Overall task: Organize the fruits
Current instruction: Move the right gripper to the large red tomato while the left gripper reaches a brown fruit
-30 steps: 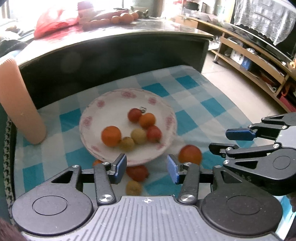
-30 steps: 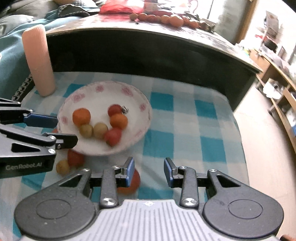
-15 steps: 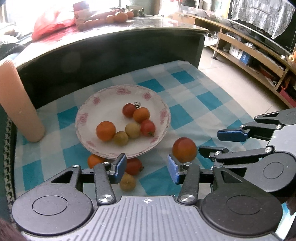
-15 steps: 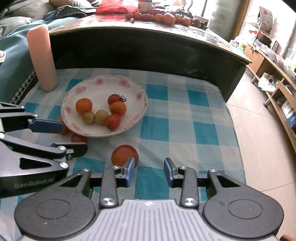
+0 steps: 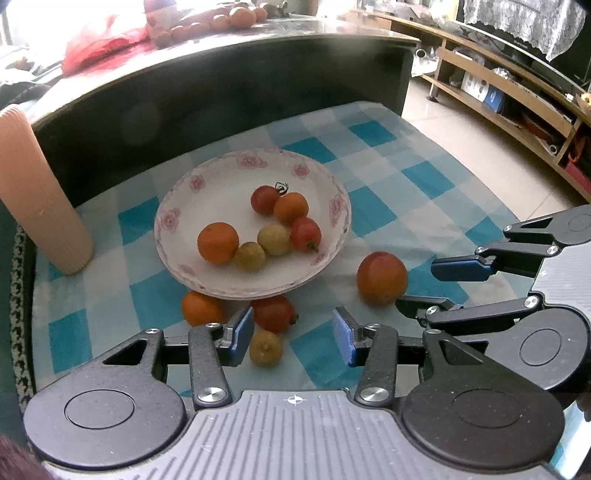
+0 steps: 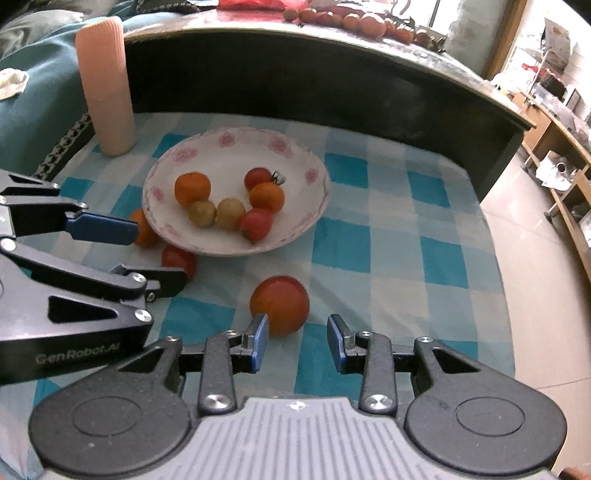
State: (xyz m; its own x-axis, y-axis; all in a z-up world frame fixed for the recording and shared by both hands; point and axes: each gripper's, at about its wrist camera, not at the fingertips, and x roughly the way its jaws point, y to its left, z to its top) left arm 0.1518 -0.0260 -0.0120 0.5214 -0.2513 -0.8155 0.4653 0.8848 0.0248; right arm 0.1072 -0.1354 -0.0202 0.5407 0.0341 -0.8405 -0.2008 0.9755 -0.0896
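1. From my left wrist view, the plate (image 5: 255, 291) hides the far part of the orange fruit (image 5: 201, 308) and of the red tomato (image 5: 274, 313) tucked against its near rim; in the right wrist view my left gripper's upper finger also covers part of that orange one.
2. The small yellow fruit (image 5: 266, 348) lies on the checked cloth (image 5: 417, 177), partly behind my left gripper's (image 5: 293, 341) left finger; I cannot find it in the right view.
3. The fruits on the dark table (image 6: 354, 20) behind are too blurred to name.
4. Six fruits sit inside the plate, bunched together.
5. My left gripper tilts down over the near fruits, its jaws apart with nothing pressed between them.
6. My right gripper (image 6: 297, 343) tilts down just short of the large orange-red fruit (image 6: 279, 304), which lies on the cloth near the plate; the jaws stand apart, empty, the left pad overlapping the fruit's edge in view.
7. A ribbed peach cylinder (image 5: 38, 199) stands upright, cut off at the left edge.
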